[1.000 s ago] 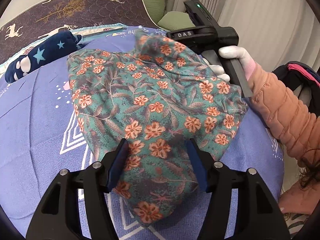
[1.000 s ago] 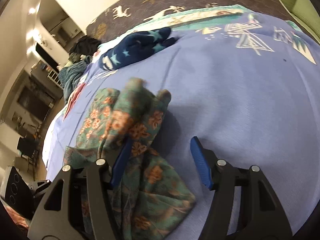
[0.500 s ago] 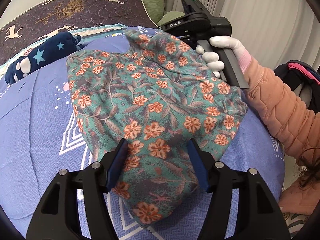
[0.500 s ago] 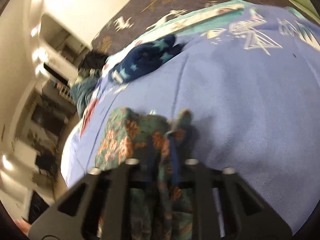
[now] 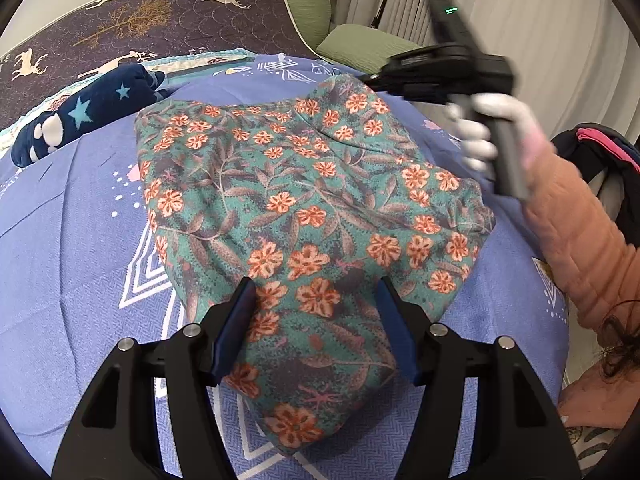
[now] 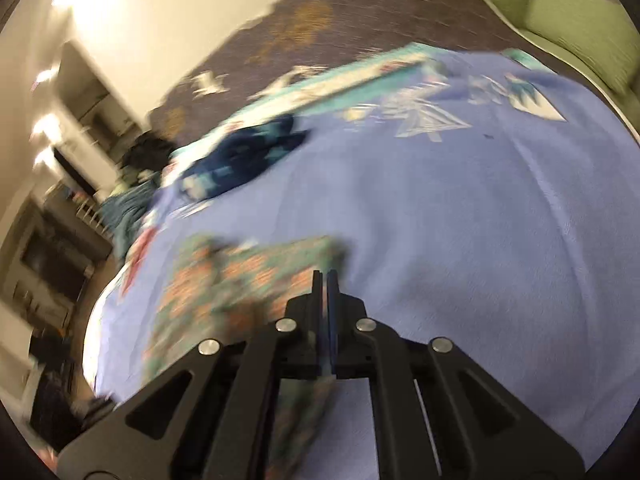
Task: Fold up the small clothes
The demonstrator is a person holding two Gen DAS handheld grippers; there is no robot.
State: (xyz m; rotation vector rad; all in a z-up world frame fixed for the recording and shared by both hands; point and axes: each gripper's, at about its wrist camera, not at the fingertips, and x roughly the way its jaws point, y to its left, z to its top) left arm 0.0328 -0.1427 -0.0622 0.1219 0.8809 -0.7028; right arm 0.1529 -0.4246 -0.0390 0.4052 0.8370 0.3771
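Note:
A teal garment with orange flowers (image 5: 304, 208) lies spread on the blue blanket (image 5: 68, 240). My left gripper (image 5: 314, 300) is open, its fingers straddling the garment's near part without pinching it. My right gripper (image 6: 324, 280) is shut on the garment's far corner (image 6: 256, 276) and holds it slightly raised. In the left wrist view the right gripper (image 5: 372, 78) sits at the far right corner of the garment, held by a white-gloved hand. The right wrist view is blurred.
A navy star-print garment (image 5: 84, 116) lies at the blanket's far left, also seen in the right wrist view (image 6: 240, 156). A dark deer-print mattress (image 5: 140, 16) and green cushions (image 5: 360, 42) stand behind. The person's pink sleeve (image 5: 580, 236) is at right.
My right gripper closed on the garment's far corner and pulled it outward to the right, flattening the bunched fabric. The left gripper stayed in place and open.

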